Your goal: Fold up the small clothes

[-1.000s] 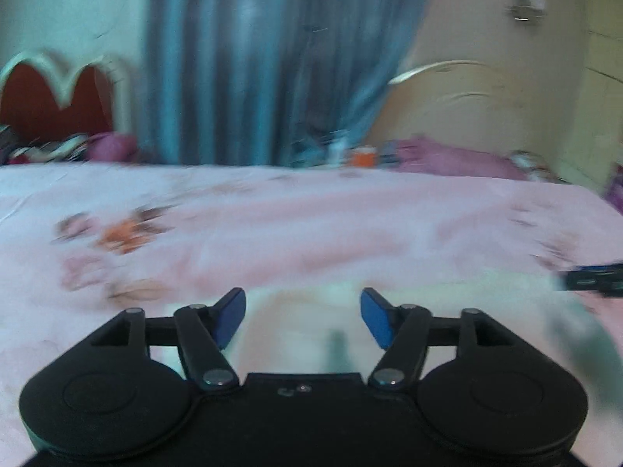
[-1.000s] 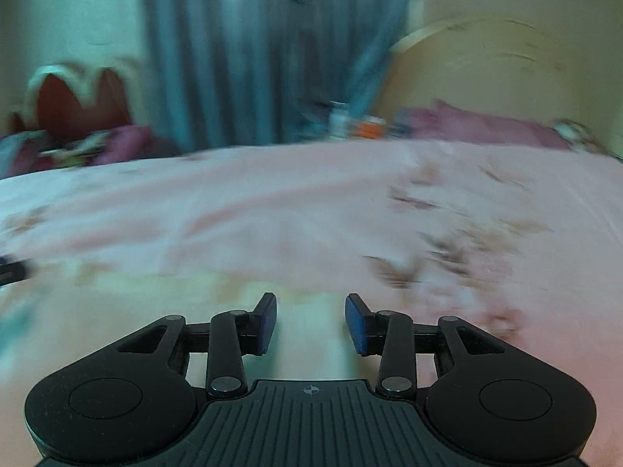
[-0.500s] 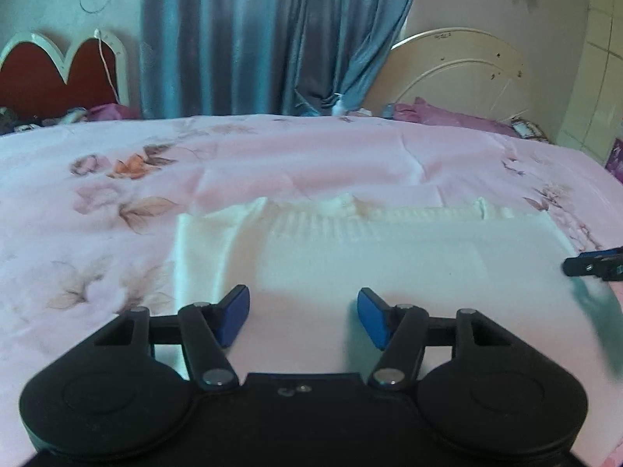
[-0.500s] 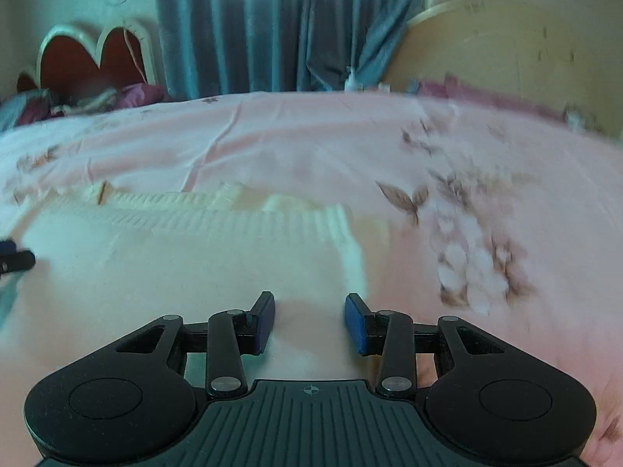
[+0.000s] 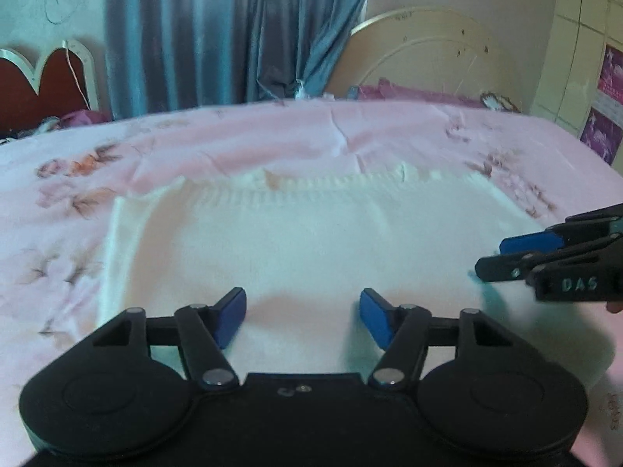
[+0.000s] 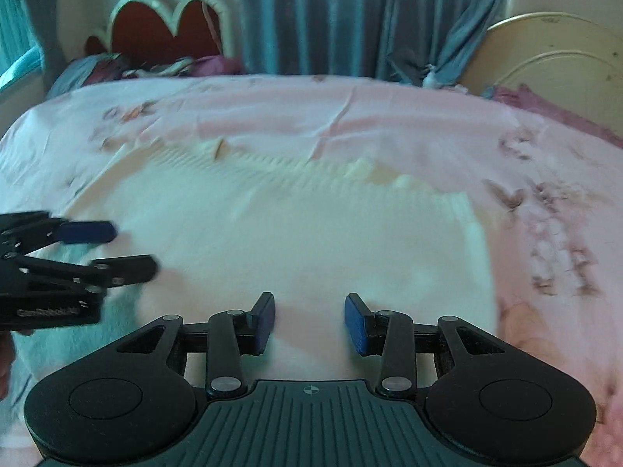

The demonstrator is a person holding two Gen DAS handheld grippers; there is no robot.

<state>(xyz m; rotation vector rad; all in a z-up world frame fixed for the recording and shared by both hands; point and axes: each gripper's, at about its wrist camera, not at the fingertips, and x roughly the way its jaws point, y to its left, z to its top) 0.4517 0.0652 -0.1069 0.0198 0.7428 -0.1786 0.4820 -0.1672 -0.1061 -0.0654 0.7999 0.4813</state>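
A cream-white knitted garment with a ribbed band along its far edge (image 5: 311, 241) lies spread flat on a bed covered by a pale pink sheet printed with faded flowers (image 5: 272, 132). It fills the middle of both views, with its near edge closest to the two tools.

The left gripper, black with blue pads (image 5: 303, 319), hangs low over the near part of the garment. Its jaws stand wide apart and hold nothing. The blue pads (image 5: 230, 319) sit just above or on the cloth; contact cannot be told. The right gripper, also black with blue pads (image 6: 309, 321), sits beside it over the same near edge, toward the garment's right side. Its jaws are also parted, a little less widely, and are empty. Each tool shows at the edge of the other's view, so the two are side by side, near each other.

The step in hand is judged to be taking hold of the near edge to begin a fold. To do it well, each tool should probably pinch only the garment, not the sheet beneath, at matching points along the edge. Lifting both together and level would keep the fold line straight.

Behind the bed hang grey-blue curtains (image 5: 218, 31).
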